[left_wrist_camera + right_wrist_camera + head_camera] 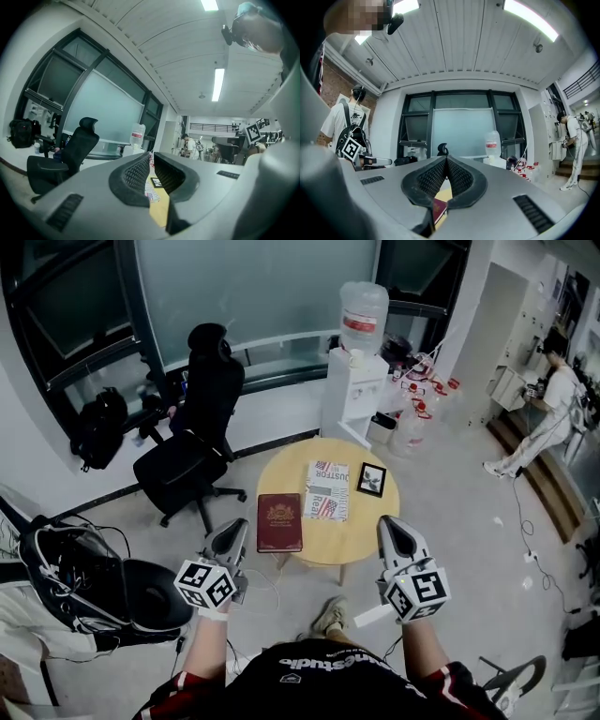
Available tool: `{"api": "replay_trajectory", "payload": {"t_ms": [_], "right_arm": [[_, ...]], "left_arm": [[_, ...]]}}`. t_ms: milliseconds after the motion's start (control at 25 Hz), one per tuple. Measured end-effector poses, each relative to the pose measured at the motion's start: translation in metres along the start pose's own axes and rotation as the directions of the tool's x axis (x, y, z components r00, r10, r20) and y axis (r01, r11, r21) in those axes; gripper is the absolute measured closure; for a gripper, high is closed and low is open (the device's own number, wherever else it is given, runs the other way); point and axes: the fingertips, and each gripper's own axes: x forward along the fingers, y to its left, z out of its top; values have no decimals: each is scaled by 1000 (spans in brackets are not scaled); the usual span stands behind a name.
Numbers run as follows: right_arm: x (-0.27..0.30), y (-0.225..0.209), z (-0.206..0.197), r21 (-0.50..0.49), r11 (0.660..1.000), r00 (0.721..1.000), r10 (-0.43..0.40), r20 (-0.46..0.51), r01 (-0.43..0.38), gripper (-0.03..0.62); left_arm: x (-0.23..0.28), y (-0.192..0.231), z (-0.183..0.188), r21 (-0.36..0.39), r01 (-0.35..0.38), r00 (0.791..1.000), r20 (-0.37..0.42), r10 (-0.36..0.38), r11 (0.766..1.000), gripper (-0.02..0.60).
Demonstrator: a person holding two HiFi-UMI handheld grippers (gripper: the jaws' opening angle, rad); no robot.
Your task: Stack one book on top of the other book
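A dark red book [279,521] lies on the near left part of the round wooden table [370,521]. To its right lies a second book [327,490] with a flag-patterned cover. Both lie flat and apart. My left gripper [233,527] hovers just short of the table's left edge, beside the red book, shut and empty. My right gripper [390,523] hangs at the table's near right edge, also shut with nothing held. In the left gripper view the jaws [151,156] meet over the patterned book [152,192]. In the right gripper view the shut gripper [446,160] frames the red book [439,209].
A small black picture frame [371,479] lies on the table to the right of the patterned book. A black office chair [192,451] stands to the left, a water dispenser [357,381] behind. A person [553,413] stands far right. Cables run over the floor.
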Motion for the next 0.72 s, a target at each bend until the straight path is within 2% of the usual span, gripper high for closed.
{"api": "replay_trajectory", "payload": {"t_ms": [40,120,240,440,720], "right_arm": [[2,0,1,3,1000,1000,2,4,-2,569],[6,-1,1,3,1000,1000,3,8,-3,569],[10,-2,-1,1,1000,1000,-5,5,5,569],[12,4,-1,0,1000,1000,3,-3,-3,569],[16,12,-12,-22,999,999,33,-18,-33,569]], "left_arm": [[2,0,2,5,2,1000,-1,-2,1000,545],[7,1,2,8,11,1000,-10,-11,1000,464],[16,6,-4,11,23,999,-37,-23,1000,385],[21,13,-17,-12,20,998,-63,-20,1000,365],[25,36,-60,-38,-21,989,-144,15,999,360]]}}
